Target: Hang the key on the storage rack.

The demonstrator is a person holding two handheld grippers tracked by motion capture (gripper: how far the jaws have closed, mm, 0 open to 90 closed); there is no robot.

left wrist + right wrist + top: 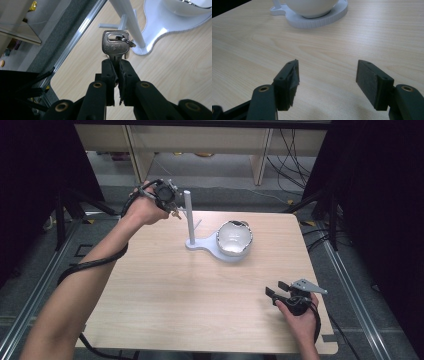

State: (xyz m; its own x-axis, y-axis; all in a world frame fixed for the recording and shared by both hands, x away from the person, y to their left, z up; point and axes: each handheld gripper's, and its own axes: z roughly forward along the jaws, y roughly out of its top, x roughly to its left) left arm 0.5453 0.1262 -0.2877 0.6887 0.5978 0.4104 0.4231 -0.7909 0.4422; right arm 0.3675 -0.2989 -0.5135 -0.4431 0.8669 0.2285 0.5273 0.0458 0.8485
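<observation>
Key (115, 46) pinched in left gripper (117, 72); right gripper (328, 75) gapes.

From where I sit, the tabletop (165, 290) lies bare across its near and left stretches, so either tongs could sweep there freely. Far centre is blocked: an upright white post (189, 217) on a flat stand (205, 245) (a bowl (234, 238) sits on its right end), the left tongs (175, 212) just beside the post.

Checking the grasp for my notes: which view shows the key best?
The left gripper view: the key fills mid-frame, its blade pinched in the left tool, ring visible. The high view shows it as a small glint at that tool. The right gripper view looks at bare table.
</observation>
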